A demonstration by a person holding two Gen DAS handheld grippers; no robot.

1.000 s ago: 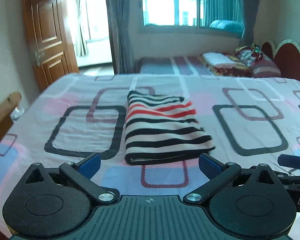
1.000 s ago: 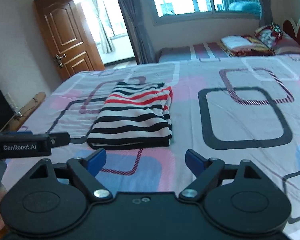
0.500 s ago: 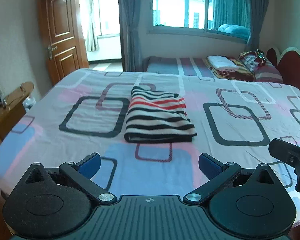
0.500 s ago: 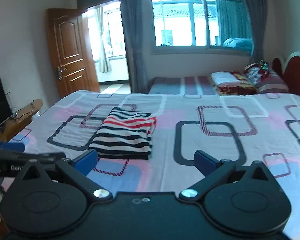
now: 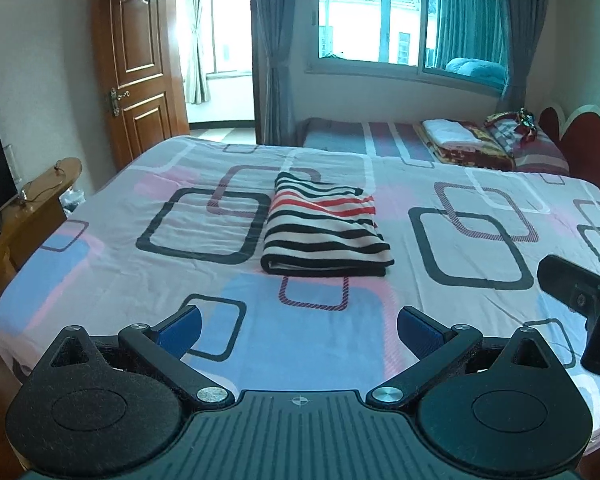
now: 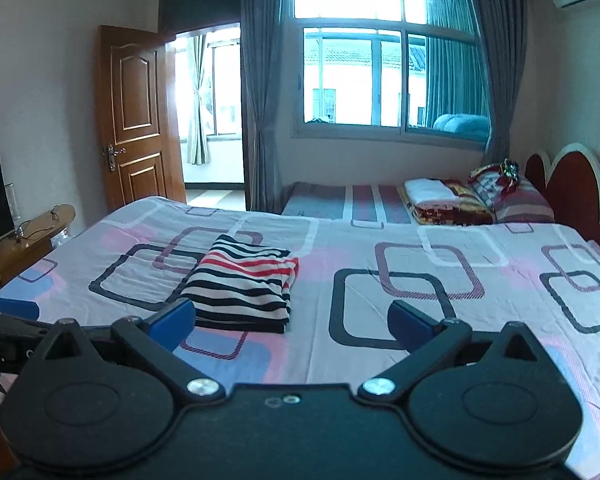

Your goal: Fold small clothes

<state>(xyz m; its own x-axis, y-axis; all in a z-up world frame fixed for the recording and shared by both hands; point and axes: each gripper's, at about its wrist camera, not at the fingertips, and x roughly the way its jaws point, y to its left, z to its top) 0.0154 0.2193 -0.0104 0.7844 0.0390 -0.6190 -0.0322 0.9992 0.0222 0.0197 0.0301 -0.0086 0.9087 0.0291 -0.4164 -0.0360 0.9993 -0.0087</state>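
Both grippers had drawn back and risen from the bed (image 5: 100,248) since a second before: the folded garment, which had filled the near view, now lay further off and smaller, and far more of the room showed above it. The right gripper's (image 6: 291,322) jaws had just been opening wider, with nothing between them; its blue pads (image 6: 172,319) stood far apart over bare sheet. The left gripper (image 5: 299,327) also stood wide open and empty, its blue pads (image 5: 180,330) clear of the cloth.

The striped garment (image 5: 324,228), black and white with a few red bands, lay folded into a neat rectangle on the patterned bedspread, well ahead of both grippers and touched by neither. In the right wrist view it sat left of centre (image 6: 244,286), just beyond the left pad. The right gripper's body showed at the right edge of the left wrist view, hanging above the sheet.

Beyond the bed stood a second bed (image 6: 380,204) with folded blankets (image 6: 448,200), a window (image 6: 380,76) with grey curtains, and an open wooden door (image 5: 136,92).
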